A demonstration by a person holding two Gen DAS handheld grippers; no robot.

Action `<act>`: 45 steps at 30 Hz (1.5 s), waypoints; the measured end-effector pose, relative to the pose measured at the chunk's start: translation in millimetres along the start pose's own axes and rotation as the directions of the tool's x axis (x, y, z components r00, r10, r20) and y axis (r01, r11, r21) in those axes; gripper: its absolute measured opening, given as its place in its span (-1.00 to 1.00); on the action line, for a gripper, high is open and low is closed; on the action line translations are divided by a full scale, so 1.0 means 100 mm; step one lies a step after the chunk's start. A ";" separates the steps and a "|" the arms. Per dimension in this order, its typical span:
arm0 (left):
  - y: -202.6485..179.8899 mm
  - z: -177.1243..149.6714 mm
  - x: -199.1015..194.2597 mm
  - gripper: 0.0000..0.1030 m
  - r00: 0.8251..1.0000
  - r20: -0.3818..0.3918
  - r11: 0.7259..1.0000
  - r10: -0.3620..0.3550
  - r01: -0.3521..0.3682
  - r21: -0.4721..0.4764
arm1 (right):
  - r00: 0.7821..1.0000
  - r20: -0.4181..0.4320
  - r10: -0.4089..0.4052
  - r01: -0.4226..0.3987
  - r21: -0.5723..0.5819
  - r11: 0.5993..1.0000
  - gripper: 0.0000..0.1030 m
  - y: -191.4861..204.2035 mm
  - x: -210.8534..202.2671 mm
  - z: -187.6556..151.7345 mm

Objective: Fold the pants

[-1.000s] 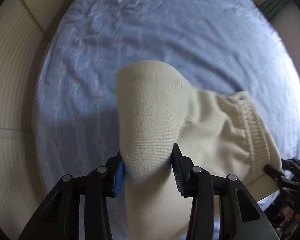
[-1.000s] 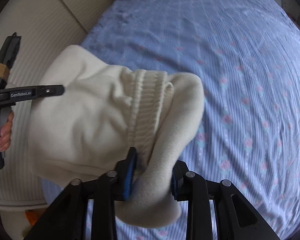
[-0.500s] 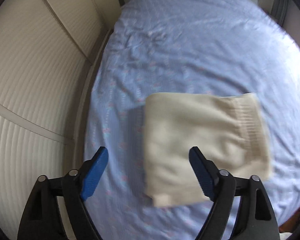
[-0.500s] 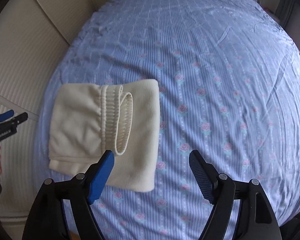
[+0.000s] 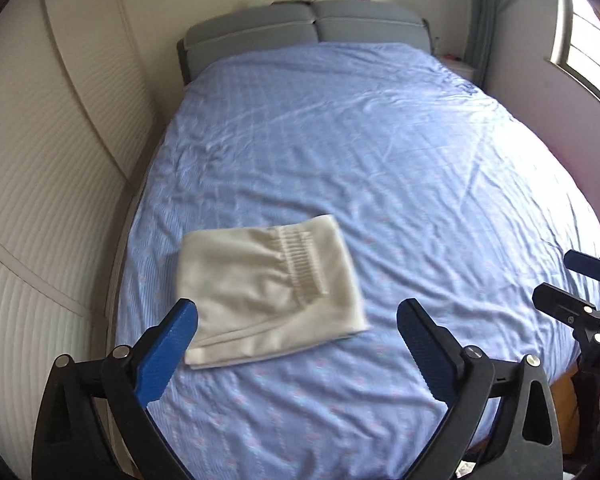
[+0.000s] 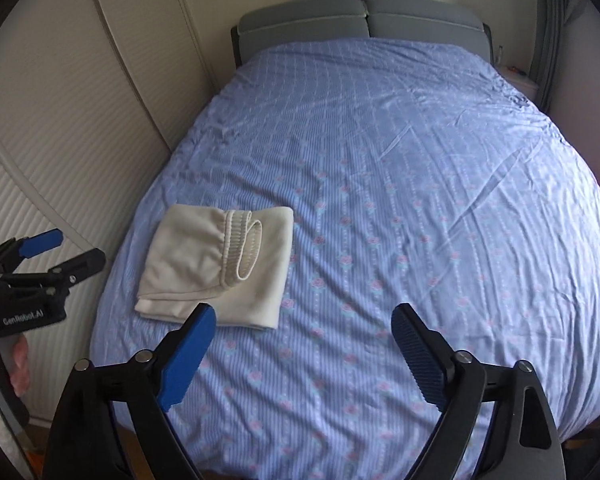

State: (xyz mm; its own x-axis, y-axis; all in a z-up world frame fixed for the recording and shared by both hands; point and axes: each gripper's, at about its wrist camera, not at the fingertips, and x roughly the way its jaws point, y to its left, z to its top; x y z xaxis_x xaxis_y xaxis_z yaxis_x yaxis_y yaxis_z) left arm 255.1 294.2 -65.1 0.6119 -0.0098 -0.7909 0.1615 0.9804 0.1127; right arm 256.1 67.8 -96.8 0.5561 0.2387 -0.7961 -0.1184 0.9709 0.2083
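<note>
The cream pants (image 5: 268, 288) lie folded on the bed (image 5: 380, 160) near its left edge. The left gripper (image 5: 298, 330) hangs above them, fingers (image 5: 168, 348) spread, touching nothing. The right gripper (image 6: 304, 340), fingers spread, hovers beside them.

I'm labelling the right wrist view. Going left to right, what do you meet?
left gripper → folded pants → blue bedsheet → nightstand

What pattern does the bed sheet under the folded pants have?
The light blue bed sheet has thin stripes with rows of small pink roses, clearest in the right wrist view.
</note>
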 end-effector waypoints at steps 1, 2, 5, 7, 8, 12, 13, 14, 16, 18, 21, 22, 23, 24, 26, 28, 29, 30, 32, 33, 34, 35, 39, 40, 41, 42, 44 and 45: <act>-0.15 -0.02 -0.11 0.98 1.000 0.014 1.000 -0.001 0.001 0.006 | 1.000 0.011 0.004 -0.004 0.002 1.000 0.78 -0.08 -0.14 -0.05; -0.28 -0.04 -0.20 0.99 1.000 0.025 1.000 -0.010 0.010 0.007 | 1.000 0.024 0.004 -0.004 0.008 1.000 0.78 -0.14 -0.24 -0.10; -0.68 -0.12 -0.47 1.00 0.998 0.065 1.000 -0.018 0.018 -0.003 | 0.998 0.056 0.001 -0.002 0.014 1.000 0.80 -0.41 -0.56 -0.26; -0.97 -0.18 -0.62 1.00 0.997 0.076 1.000 -0.016 0.018 -0.023 | 0.997 0.072 -0.001 0.001 0.004 1.000 0.80 -0.60 -0.77 -0.34; -1.10 -0.21 -0.69 1.00 0.996 0.081 0.999 -0.029 0.031 -0.031 | 0.997 0.078 -0.003 0.003 -0.002 1.000 0.80 -0.68 -0.87 -0.39; -1.62 -0.33 -0.94 1.00 0.994 0.102 0.997 -0.045 0.051 -0.059 | 0.992 0.124 0.013 -0.006 -0.050 0.999 0.80 -1.06 -1.28 -0.55; -1.76 -0.37 -1.01 1.00 0.993 0.108 0.996 -0.049 0.056 -0.064 | 0.990 0.137 0.018 -0.011 -0.057 0.998 0.80 -1.16 -1.39 -0.59; -1.88 -0.39 -1.09 1.00 0.992 0.115 0.996 -0.052 0.060 -0.066 | 0.989 0.149 0.019 -0.011 -0.058 0.998 0.80 -1.25 -1.47 -0.62; -2.14 -0.44 -1.26 1.00 0.989 0.142 0.995 -0.052 0.063 -0.074 | 0.985 0.171 0.024 -0.013 -0.066 0.998 0.80 -1.45 -1.69 -0.72; -2.37 -0.50 -1.41 1.00 0.986 0.161 0.995 -0.042 0.055 -0.079 | 0.982 0.189 0.023 -0.010 -0.070 0.997 0.80 -1.63 -1.85 -0.79; -2.67 -0.56 -1.59 1.00 0.983 0.184 0.997 -0.020 0.034 -0.073 | 0.979 0.203 0.021 -0.006 -0.075 0.997 0.80 -1.87 -2.07 -0.92; -2.78 -0.59 -1.66 1.00 0.981 0.196 0.998 -0.016 0.029 -0.064 | 0.978 0.207 0.018 -0.002 -0.075 0.997 0.80 -1.93 -2.13 -0.96; -2.86 -0.62 -1.71 1.00 0.979 0.204 0.998 -0.012 0.024 -0.057 | 0.977 0.212 0.014 0.002 -0.075 0.997 0.80 -2.01 -2.19 -1.00; -2.91 -0.63 -1.75 1.00 0.978 0.208 0.998 -0.008 0.019 -0.052 | 0.976 0.216 0.009 0.007 -0.075 0.997 0.80 -2.06 -2.23 -1.04; -3.04 -0.64 -1.84 1.00 0.976 0.219 0.999 -0.011 0.020 -0.041 | 0.975 0.221 -0.012 0.026 -0.061 0.998 0.80 -2.19 -2.32 -1.12; -3.13 -0.65 -1.90 1.00 0.973 0.229 0.999 -0.018 0.026 -0.035 | 0.974 0.226 -0.021 0.032 -0.045 0.999 0.80 -2.30 -2.41 -1.19; -3.17 -0.65 -1.92 1.00 0.973 0.231 0.999 -0.020 0.029 -0.032 | 0.973 0.230 -0.024 0.033 -0.036 0.999 0.80 -2.34 -2.44 -1.21; -3.19 -0.64 -1.94 1.00 0.972 0.233 0.999 -0.026 0.034 -0.030 | 0.972 0.234 -0.027 0.035 -0.030 0.999 0.80 -2.38 -2.46 -1.24; -3.24 -0.61 -1.97 1.00 0.971 0.236 0.999 -0.035 0.042 -0.023 | 0.971 0.237 -0.038 0.043 -0.016 0.999 0.80 -2.45 -2.52 -1.27; -3.29 -0.61 -1.99 1.00 0.971 0.237 0.999 -0.037 0.043 -0.020 | 0.970 0.240 -0.041 0.045 -0.010 0.999 0.80 -2.48 -2.54 -1.28; -3.31 -0.60 -2.01 1.00 0.970 0.241 0.999 -0.041 0.047 -0.017 | 0.969 0.244 -0.043 0.046 -0.006 0.999 0.80 -2.51 -2.58 -1.30; -3.34 -0.60 -2.03 1.00 0.969 0.244 0.999 -0.046 0.051 -0.015 | 0.968 0.248 -0.046 0.048 -0.002 0.999 0.80 -2.54 -2.61 -1.31; -3.42 -0.58 -2.05 1.00 0.967 0.248 0.998 -0.059 0.061 -0.002 | 0.962 0.266 -0.059 0.056 0.018 0.998 0.80 -2.64 -2.70 -1.32; -3.43 -0.58 -2.06 1.00 0.967 0.248 0.998 -0.060 0.062 0.000 | 0.961 0.270 -0.060 0.056 0.025 0.998 0.80 -2.66 -2.72 -1.33; -3.44 -0.58 -2.07 1.00 0.966 0.249 0.998 -0.060 0.063 -0.003 | 0.960 0.272 -0.062 0.056 0.028 0.998 0.80 -2.67 -2.72 -1.32; -3.44 -0.57 -2.08 1.00 0.966 0.251 0.998 -0.061 0.065 -0.007 | 0.960 0.273 -0.062 0.057 0.029 0.998 0.80 -2.68 -2.73 -1.32; -3.44 -0.57 -2.09 1.00 0.965 0.253 0.997 -0.069 0.074 -0.013 | 0.959 0.277 -0.062 0.057 0.027 0.998 0.80 -2.69 -2.75 -1.33; -3.44 -0.57 -2.09 1.00 0.964 0.254 0.997 -0.072 0.079 -0.015 | 0.958 0.278 -0.064 0.059 0.027 0.998 0.80 -2.70 -2.77 -1.35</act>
State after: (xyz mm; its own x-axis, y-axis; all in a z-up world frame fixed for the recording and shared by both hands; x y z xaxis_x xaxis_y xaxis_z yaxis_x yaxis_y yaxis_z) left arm 27.2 -29.5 27.4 0.7752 -0.1301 -0.6181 0.1972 0.9795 0.0411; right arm 23.2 -257.3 -8.9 0.7694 0.1609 -0.6182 -0.0634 0.9822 0.1766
